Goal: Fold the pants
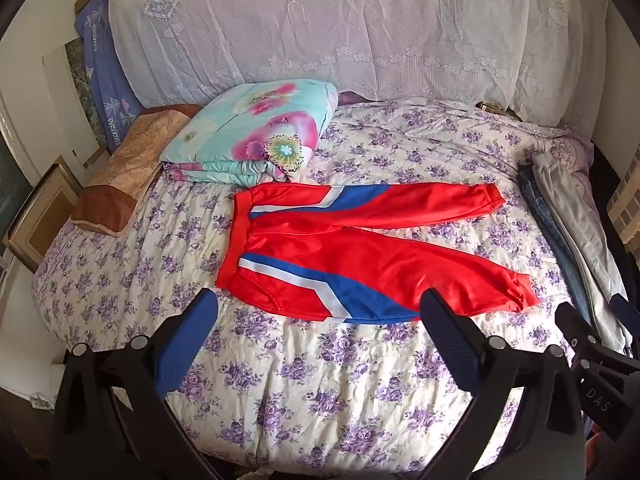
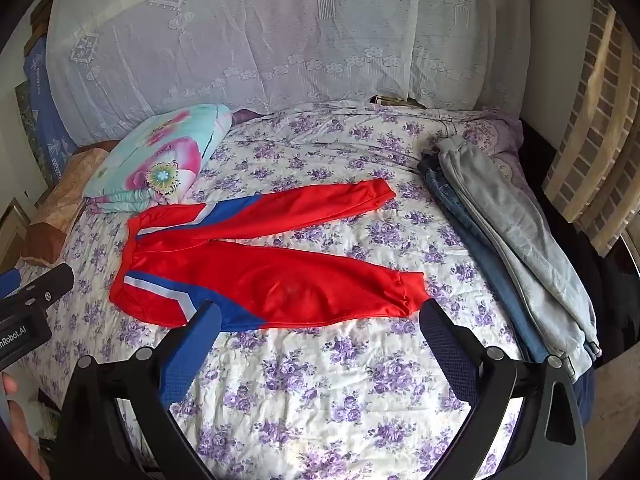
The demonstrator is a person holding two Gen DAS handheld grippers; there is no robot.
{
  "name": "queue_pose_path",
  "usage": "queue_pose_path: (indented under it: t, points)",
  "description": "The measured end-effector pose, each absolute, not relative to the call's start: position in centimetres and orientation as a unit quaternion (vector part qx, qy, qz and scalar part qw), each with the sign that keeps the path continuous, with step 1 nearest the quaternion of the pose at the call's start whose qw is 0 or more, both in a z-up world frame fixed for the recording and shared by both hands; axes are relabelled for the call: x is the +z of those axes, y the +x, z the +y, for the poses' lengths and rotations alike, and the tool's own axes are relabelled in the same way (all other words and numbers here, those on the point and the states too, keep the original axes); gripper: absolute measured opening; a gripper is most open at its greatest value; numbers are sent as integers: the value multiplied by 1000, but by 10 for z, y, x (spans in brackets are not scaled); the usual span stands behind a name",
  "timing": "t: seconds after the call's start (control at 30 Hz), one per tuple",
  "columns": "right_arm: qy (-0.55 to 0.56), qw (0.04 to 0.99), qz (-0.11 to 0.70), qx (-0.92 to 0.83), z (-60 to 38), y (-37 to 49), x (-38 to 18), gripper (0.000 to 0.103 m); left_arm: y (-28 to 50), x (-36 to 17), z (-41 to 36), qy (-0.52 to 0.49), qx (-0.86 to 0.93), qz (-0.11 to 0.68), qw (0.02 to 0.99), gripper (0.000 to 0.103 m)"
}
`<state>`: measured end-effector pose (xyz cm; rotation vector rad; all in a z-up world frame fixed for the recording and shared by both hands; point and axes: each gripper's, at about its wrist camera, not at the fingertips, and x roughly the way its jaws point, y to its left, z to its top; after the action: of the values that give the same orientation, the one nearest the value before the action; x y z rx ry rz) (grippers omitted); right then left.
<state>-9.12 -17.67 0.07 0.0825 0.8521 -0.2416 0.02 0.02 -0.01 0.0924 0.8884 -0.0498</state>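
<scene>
- Red pants (image 1: 360,256) flat, unfolded on floral bedspread (image 1: 320,380), waistband left.
- Left gripper (image 1: 320,316) jaws wide apart, empty, near lower leg.
- Right gripper (image 2: 320,320) likewise.

Bed (image 1: 320,392) ahead of tool, white quilt with purple flowers. Lace curtain (image 1: 360,32) across far side. Folded floral duvet (image 1: 256,136) and brown pillow (image 1: 120,184) far left. Picture frames (image 1: 44,216) against left wall. Slatted panel (image 2: 592,140) right. Daylight.
</scene>
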Motion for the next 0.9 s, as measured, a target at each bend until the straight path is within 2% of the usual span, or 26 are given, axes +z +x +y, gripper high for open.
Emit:
queue_pose_path:
  t: [0.9]
  points:
    - [43, 902, 414, -115, -177, -91, 0, 100, 2, -3, -4, 53, -20, 430, 901, 98]
